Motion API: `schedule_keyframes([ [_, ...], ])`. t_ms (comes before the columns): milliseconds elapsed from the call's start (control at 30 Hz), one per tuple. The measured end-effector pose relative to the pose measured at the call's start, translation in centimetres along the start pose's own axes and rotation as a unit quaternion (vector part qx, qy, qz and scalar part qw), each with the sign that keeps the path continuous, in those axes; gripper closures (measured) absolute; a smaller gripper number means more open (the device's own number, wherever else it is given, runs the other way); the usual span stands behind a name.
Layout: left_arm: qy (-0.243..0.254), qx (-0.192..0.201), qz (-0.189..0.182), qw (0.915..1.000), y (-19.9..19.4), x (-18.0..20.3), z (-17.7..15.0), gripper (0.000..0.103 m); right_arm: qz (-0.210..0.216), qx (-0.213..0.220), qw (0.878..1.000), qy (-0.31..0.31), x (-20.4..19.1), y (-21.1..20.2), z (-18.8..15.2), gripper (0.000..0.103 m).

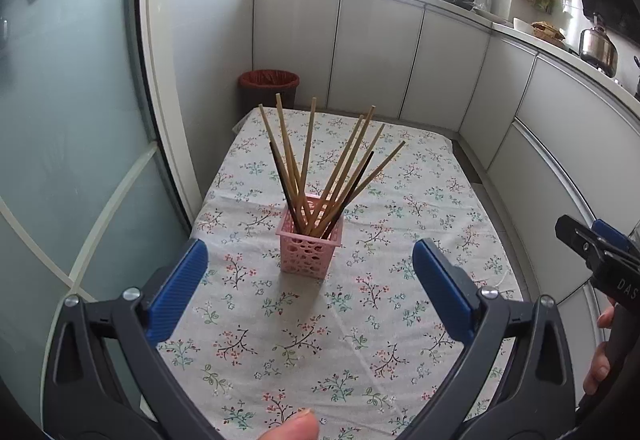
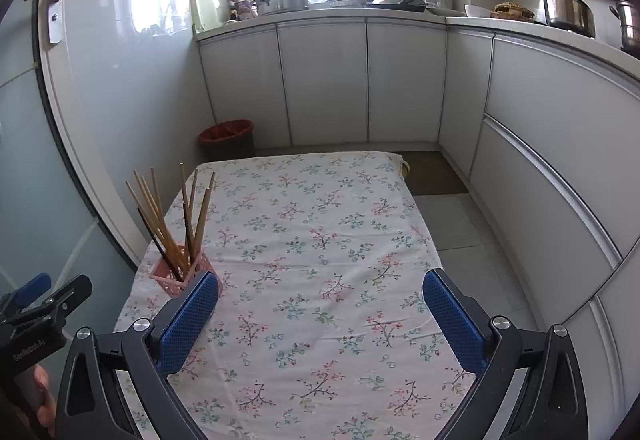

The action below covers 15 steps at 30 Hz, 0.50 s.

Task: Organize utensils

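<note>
Pink basket (image 1: 311,244) full of chopsticks (image 1: 320,167) upright mid-desk (image 1: 400,320), at twelve o'clock from the left gripper (image 1: 310,284). Left fingers (image 1: 180,288) spread wide, empty. Right gripper (image 2: 320,316) likewise gaping over bare cloth, basket at ten o'clock.

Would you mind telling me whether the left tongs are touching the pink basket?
Apart. The left wrist view shows the left tongs open, with flowered tablecloth visible between their blue pads and the pink basket.
</note>
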<state>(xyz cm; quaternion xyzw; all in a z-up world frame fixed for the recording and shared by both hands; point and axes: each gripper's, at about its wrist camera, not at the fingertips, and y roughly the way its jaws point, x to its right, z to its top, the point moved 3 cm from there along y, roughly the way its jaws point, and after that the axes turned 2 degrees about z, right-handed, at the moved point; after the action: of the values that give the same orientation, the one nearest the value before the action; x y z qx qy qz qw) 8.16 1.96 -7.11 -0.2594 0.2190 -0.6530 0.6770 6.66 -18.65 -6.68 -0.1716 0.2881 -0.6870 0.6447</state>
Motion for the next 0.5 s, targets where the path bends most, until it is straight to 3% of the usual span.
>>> schedule_keyframes([
  [500, 0.008, 0.001, -0.001, 1.0000, 0.01, 0.83, -0.31, 0.001, -0.012, -0.002, 1.000, -0.014, -0.61, 0.79, -0.21, 0.000],
])
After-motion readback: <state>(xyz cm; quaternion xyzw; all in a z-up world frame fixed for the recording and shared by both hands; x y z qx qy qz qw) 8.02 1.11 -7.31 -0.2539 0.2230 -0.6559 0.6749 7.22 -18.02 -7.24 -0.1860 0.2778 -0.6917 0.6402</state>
